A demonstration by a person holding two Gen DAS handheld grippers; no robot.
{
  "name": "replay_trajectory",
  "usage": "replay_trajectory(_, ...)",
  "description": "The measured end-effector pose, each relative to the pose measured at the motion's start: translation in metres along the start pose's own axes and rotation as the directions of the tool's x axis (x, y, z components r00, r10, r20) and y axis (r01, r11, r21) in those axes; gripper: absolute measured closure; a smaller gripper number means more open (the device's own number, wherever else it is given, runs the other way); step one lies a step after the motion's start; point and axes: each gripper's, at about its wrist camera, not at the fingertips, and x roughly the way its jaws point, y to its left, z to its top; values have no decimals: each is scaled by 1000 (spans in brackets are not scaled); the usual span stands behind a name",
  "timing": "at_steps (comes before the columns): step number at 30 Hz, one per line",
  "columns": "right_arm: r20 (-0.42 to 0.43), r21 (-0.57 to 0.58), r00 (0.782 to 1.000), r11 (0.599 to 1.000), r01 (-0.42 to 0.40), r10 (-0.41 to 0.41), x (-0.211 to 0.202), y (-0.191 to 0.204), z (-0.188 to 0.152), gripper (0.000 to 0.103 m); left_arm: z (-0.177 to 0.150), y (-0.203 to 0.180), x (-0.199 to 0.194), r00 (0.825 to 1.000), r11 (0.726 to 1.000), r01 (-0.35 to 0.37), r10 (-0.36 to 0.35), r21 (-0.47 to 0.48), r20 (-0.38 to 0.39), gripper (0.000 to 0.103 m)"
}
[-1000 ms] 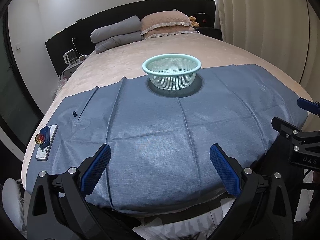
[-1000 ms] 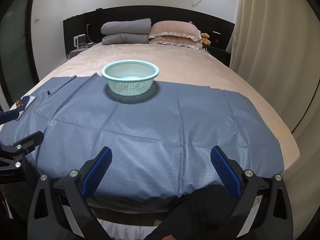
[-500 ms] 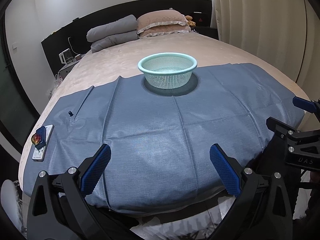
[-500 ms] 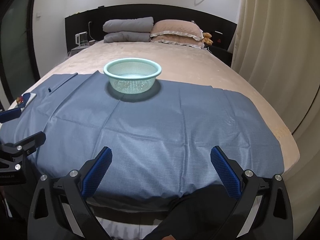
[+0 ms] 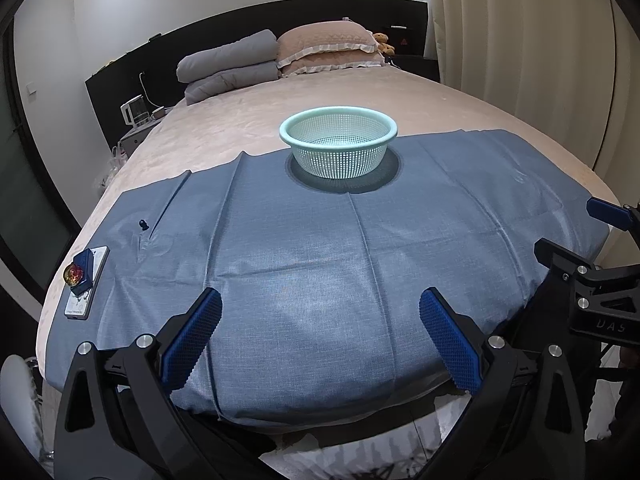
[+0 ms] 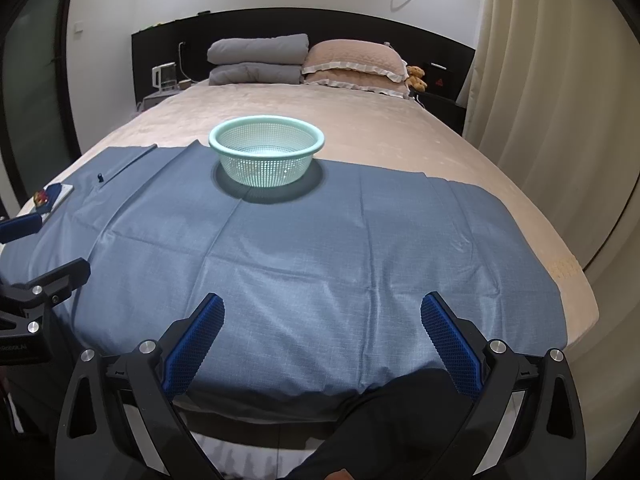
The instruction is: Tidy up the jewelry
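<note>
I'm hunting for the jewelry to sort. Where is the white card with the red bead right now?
The white card lies at the far left edge of the blue cloth, left of the left gripper, near a small dark stud, well away from the mesh basket.

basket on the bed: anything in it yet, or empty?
Looks empty. The mesh basket stands upright on the blue cloth; only bare mesh shows inside in both views.

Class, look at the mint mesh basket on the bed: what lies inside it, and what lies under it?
The basket shows only its own mesh and pale floor; nothing lies inside. It stands on the blue cloth, which covers the beige bedspread directly beneath, so that part stays hidden.
</note>
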Motion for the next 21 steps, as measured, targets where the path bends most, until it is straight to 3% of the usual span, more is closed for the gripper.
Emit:
replay_trajectory(14, -2, -3, 1000, 1000, -2, 2, -1, 1, -1, 8, 2, 13, 0, 1000, 997, -9, 9, -79, -4, 6)
replay_trajectory(21, -5, -2, 1000, 1000, -5, 5, -1, 1, -1, 8, 1, 13, -1, 1000, 997, -14, 14, -74, 2, 6)
